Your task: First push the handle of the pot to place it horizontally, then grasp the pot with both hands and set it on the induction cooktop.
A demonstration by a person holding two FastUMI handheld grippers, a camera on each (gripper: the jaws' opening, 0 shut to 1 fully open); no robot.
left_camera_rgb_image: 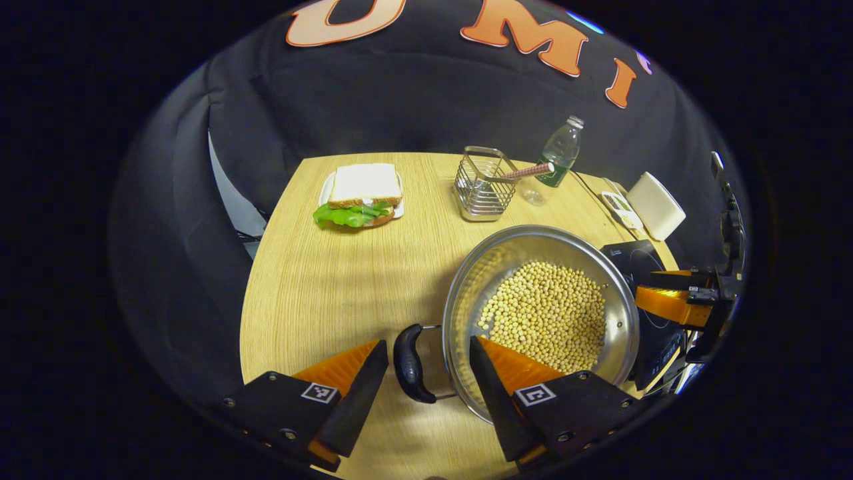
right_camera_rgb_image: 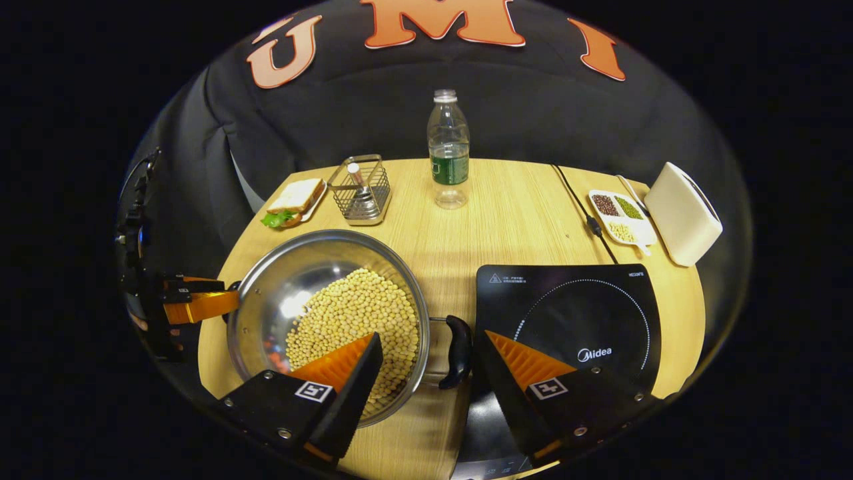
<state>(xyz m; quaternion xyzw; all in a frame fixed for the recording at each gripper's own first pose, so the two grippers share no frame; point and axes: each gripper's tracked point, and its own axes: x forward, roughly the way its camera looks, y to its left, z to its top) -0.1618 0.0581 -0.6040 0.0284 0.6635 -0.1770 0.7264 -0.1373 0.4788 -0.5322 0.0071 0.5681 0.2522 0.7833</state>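
Pale wood-grain table (right_camera_rgb_image: 520,220), black cloth booth behind.
Left gripper (left_camera_rgb_image: 426,360) and right gripper (right_camera_rgb_image: 430,350) spread wide, each straddling a black handle (left_camera_rgb_image: 410,363) of steel bean-filled pot (right_camera_rgb_image: 286,293); beside it, black induction cooktop (right_camera_rgb_image: 600,307) marked "Midea"; farther, clear plastic bottle (right_camera_rgb_image: 448,150).

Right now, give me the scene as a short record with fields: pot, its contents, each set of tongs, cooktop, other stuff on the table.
pot: steel pot on the wooden table, beside the cooktop, not on it
contents: yellow beans
left tongs: left tongs open, straddling one black handle
right tongs: right tongs open, straddling the other black handle
cooktop: black induction cooktop, nothing on it
other: sandwich, wire basket, water bottle, divided dish, white box
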